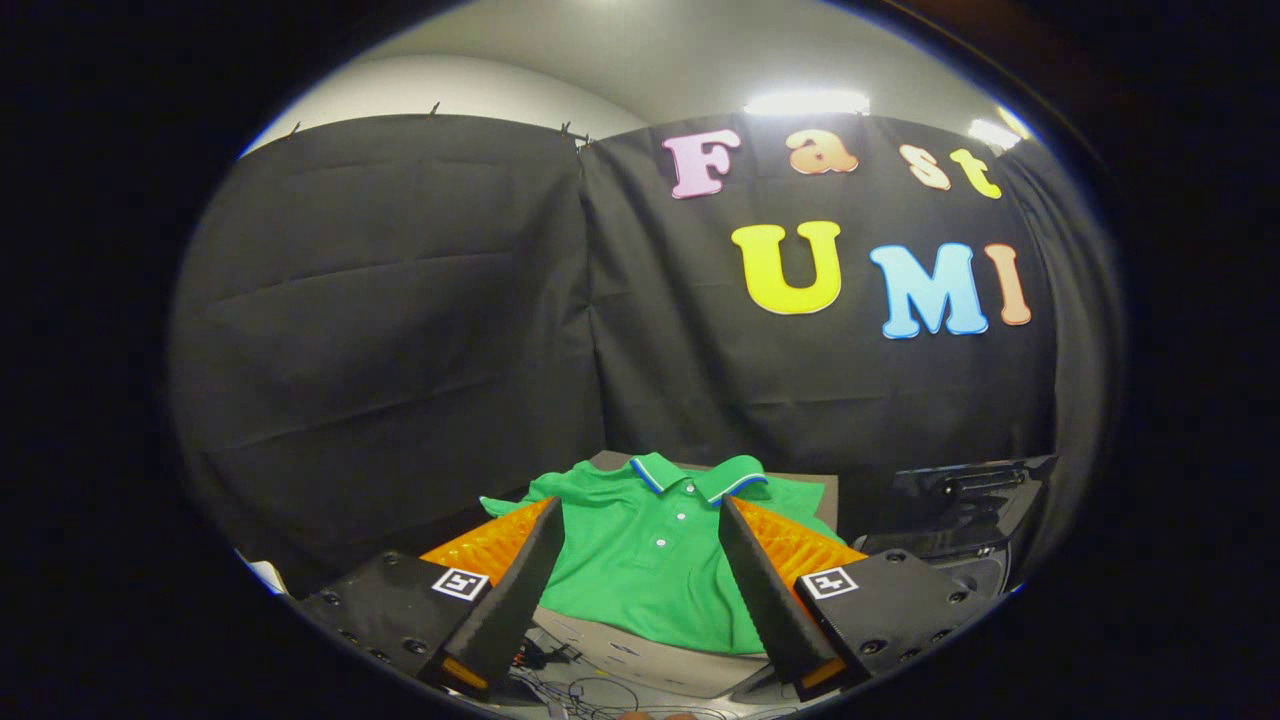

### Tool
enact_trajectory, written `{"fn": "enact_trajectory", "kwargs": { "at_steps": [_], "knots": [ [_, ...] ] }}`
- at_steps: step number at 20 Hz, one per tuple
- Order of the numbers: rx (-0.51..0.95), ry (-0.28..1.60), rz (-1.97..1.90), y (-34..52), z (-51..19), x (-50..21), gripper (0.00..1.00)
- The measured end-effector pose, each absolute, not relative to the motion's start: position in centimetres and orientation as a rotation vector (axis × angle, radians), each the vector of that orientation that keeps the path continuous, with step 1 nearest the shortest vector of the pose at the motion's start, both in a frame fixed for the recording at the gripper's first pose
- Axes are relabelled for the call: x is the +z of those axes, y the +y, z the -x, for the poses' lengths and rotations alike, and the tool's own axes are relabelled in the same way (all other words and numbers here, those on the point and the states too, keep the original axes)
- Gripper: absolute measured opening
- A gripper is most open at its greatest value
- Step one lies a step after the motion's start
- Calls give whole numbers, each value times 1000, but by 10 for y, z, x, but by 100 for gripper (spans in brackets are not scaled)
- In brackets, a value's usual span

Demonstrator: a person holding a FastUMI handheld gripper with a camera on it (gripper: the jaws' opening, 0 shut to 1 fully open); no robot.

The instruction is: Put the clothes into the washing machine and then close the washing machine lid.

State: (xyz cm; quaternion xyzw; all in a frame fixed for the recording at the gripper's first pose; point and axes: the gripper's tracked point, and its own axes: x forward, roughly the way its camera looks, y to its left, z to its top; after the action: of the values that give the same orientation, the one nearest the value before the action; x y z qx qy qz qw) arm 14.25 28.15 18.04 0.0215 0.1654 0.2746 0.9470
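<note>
Clothes here means one green polo shirt (pixel 655 560) spread flat on the desk (pixel 640 665) ahead of the open, empty hand-held gripper (pixel 640 530), so a shallow pinch risks dragging it off.
</note>
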Motion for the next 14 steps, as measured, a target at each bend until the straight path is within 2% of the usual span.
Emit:
{"fn": "enact_trajectory", "kwargs": {
  "at_steps": [14],
  "knots": [
    [489,561,52,330,-211,110,97]
  ]
}}
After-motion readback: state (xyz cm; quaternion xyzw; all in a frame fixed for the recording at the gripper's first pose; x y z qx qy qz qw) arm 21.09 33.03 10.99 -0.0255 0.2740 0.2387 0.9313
